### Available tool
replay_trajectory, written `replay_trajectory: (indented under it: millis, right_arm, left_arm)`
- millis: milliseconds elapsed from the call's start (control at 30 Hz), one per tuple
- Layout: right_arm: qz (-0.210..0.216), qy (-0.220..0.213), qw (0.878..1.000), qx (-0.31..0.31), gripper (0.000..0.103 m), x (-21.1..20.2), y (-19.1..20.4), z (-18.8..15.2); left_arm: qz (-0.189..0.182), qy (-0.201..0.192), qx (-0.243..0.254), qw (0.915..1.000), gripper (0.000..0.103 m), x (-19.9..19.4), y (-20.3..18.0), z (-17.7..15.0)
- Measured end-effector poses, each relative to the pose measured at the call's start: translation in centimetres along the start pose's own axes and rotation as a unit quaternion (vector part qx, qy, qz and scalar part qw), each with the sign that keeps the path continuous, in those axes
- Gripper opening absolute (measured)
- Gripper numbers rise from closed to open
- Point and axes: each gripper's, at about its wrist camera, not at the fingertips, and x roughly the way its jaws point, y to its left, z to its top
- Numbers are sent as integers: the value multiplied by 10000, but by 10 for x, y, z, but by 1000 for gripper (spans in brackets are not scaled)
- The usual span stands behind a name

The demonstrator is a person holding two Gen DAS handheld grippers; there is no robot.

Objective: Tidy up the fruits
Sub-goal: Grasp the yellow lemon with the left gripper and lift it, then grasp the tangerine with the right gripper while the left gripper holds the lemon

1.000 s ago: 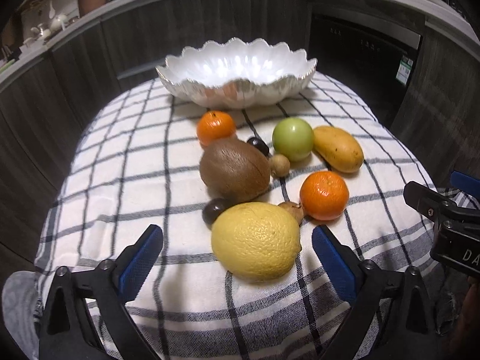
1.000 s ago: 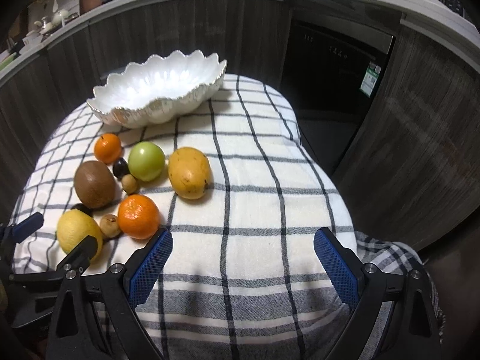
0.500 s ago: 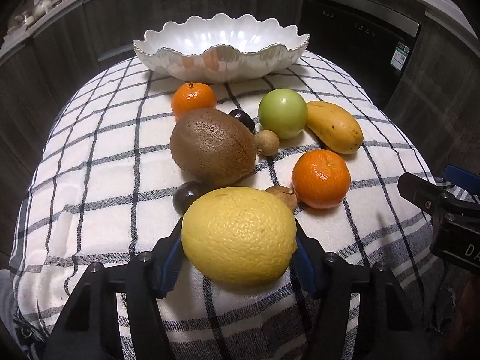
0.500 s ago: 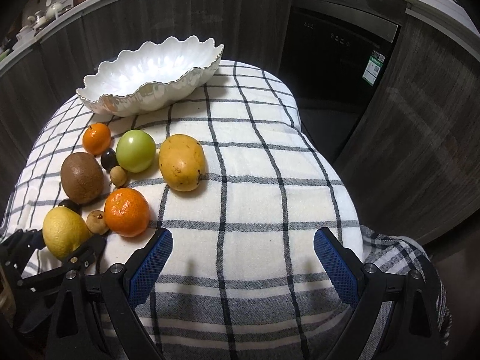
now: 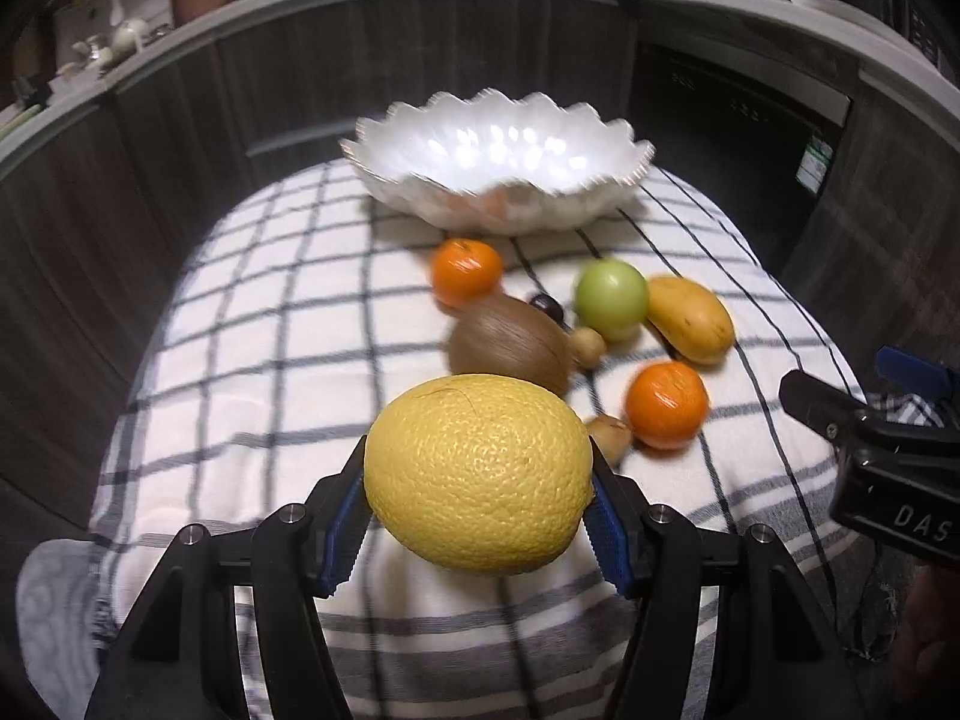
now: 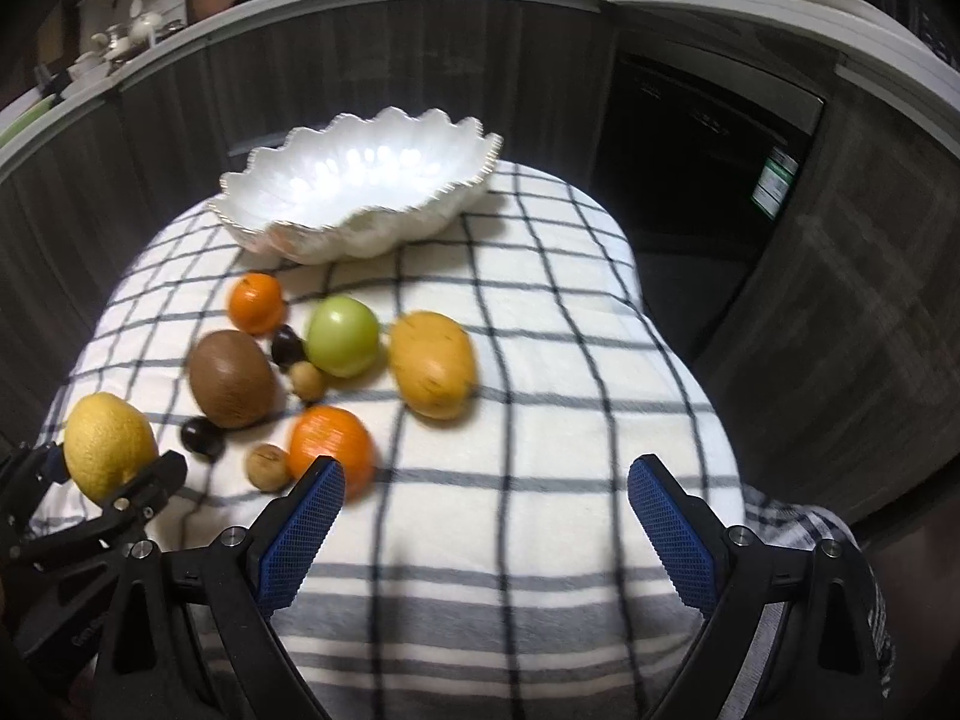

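My left gripper (image 5: 478,501) is shut on the big yellow lemon (image 5: 478,471) and holds it above the checked cloth (image 5: 252,360); it also shows in the right wrist view (image 6: 108,450). The white scalloped bowl (image 5: 498,165) stands at the far side, empty as far as I see. On the cloth lie a brown kiwi-like fruit (image 5: 510,348), two oranges (image 5: 467,272) (image 5: 666,403), a green apple (image 5: 611,298), a yellow mango (image 5: 690,318) and small dark and tan fruits. My right gripper (image 6: 486,525) is open and empty over the cloth's near side.
Dark wood cabinets (image 5: 150,138) curve around behind the table, with a counter of kitchenware above. A dark appliance front (image 6: 708,138) is at the right. The cloth hangs over the table's edges (image 6: 798,516).
My left gripper closed on the lemon and lifted it off the cloth. The right gripper shifted slightly; the other fruits stayed put.
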Motion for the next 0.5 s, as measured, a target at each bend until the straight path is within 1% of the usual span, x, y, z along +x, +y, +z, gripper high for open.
replay_trajectory:
  millis: [167,267,367,500]
  right_arm:
    - [175,-47,9995,-242,96,9,26,8]
    - [249,-40,9991,-349,96,16,39,10]
    - [351,9,9985,-424,96,21,51,10]
    - [309,119,9986,-421,96,30,58,10]
  left_arm:
    - [432,-234,6,9988,62,-16,24,4]
    - [675,-469,16,9966,62,-28,37,4]
    - [784,-707,-61,9944,62,-38,48,2]
    - [834,-894,-238,9922,62,-43,59,0]
